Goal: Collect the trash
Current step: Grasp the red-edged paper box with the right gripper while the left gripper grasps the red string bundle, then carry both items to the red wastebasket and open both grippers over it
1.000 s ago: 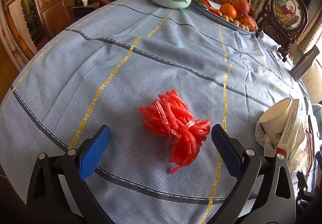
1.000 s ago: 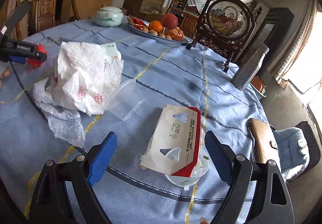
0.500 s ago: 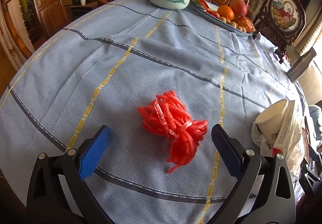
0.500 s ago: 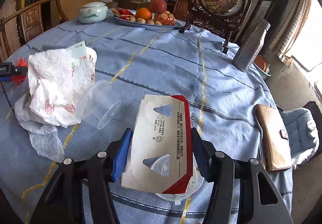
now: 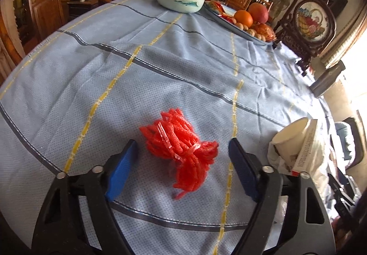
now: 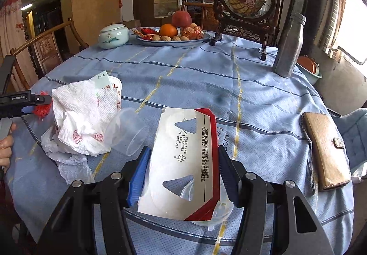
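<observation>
Step in hand: two pickups at once, both at the grasp stage.

Left claw [image 5: 183, 163] is closing w/ the red foam net [image 5: 181, 149] between its blue pads; pads not touching it yet, gap visible on both sides. The net lies on the worktop [image 5: 114, 76], on the blue cloth.

Right claw [image 6: 181, 174] sits narrow on the flattened carton [image 6: 185, 163], a white-and-red card sleeve; both pads press its long edges, so it looks gripped. The carton rests on a clear plastic lid [image 6: 213, 213], which peeks out at its near end.

Places relative to the carton, right view: clear plastic cup [image 6: 128, 133] on its side just left of it; crumpled tissue [image 6: 82, 117] further left, touching the cup; thin plastic bag [image 6: 68, 163] under the tissue's near edge; the net well left, beyond the tissue. Brown wallet [image 6: 325, 149] well right, prob. not trash. Metal flask [image 6: 289, 46] and fruit plate [image 6: 206, 37] far behind.

Next, as I judge it: left needs to finish closing till the net compresses; it's springy, so squeeze firmly. Right needs a straight lift. The card is thin and may buckle or slip, and the lid will likely stay behind, needing a separate pick. No bin in view, so can't tell where it all goes.
</observation>
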Demonstrator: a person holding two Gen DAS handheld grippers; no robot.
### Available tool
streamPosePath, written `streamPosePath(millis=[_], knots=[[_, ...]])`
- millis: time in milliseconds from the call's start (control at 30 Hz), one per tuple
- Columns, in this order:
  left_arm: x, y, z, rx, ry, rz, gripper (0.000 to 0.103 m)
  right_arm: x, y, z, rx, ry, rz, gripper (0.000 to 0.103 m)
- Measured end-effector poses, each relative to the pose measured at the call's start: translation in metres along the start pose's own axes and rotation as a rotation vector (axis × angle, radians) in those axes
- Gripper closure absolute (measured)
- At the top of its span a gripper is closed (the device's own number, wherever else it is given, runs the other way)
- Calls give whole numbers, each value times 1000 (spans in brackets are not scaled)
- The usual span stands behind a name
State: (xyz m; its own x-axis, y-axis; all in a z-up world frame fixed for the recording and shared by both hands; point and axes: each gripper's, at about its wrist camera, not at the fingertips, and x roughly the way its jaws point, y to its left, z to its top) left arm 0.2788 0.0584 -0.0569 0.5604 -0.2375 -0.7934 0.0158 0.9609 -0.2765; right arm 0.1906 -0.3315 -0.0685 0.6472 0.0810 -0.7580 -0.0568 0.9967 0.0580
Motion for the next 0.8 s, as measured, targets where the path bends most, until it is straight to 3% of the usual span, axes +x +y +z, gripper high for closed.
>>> streamPosePath(millis=[67, 167, 533, 800], knots=[[2, -4, -1, 25, 2, 30, 55, -2, 0, -1, 1, -10, 6, 45], [-2, -10, -5, 57, -9, 43, 63, -10, -2, -2, 12, -50, -3, 45], [-85, -8, -38, 122, -164, 90, 63, -57, 2, -1, 53, -199, 135, 45], [-157, 32, -82, 51, -246, 173, 63, -92, 44, -7, 12, -297, 282, 45]])
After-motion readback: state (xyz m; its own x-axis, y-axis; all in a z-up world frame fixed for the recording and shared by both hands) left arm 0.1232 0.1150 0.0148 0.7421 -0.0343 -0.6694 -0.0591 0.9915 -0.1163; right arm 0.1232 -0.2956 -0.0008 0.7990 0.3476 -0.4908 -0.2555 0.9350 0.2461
